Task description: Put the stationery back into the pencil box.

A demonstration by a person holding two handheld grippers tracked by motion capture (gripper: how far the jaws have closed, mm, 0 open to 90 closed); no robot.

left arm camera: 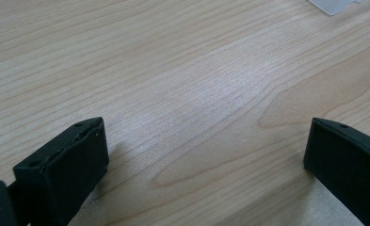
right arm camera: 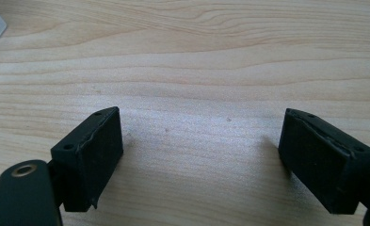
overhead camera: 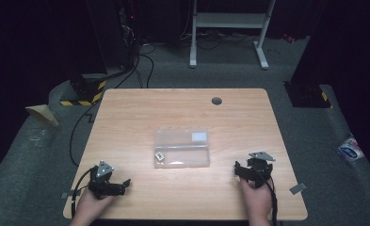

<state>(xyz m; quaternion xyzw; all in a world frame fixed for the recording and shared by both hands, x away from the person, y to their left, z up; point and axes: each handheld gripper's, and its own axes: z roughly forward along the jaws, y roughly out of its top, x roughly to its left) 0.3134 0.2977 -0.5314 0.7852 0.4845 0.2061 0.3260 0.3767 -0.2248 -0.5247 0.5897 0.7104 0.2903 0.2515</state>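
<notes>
Since both grippers rest near the front edge of the bench (overhead camera: 126,108), we treat the clear plastic case (overhead camera: 181,148) at the middle of the bench as the work item and fix its bearing first. It lies flat, with its long axis running left to right across the bench, parallel to the front edge. It carries a white label (overhead camera: 199,136) near its far right corner and a small dark-marked tag (overhead camera: 159,155) near its front left corner.

From the left gripper (overhead camera: 119,187) the case lies forward and to the right; from the right gripper (overhead camera: 241,170) it lies forward and to the left. We judge the right gripper the nearer of the two, being just off the case's front right corner, while the left gripper stands well apart from the front left corner.

Both grippers are spread wide and hold nothing: in the left gripper view (left arm camera: 206,155) and the right gripper view (right arm camera: 201,150) we see bare wood between the jaws. A corner of the case (left arm camera: 331,5) shows at the top right of the left gripper view.

We expect the next move to be a forward, inward reach toward the short ends of the case.
</notes>
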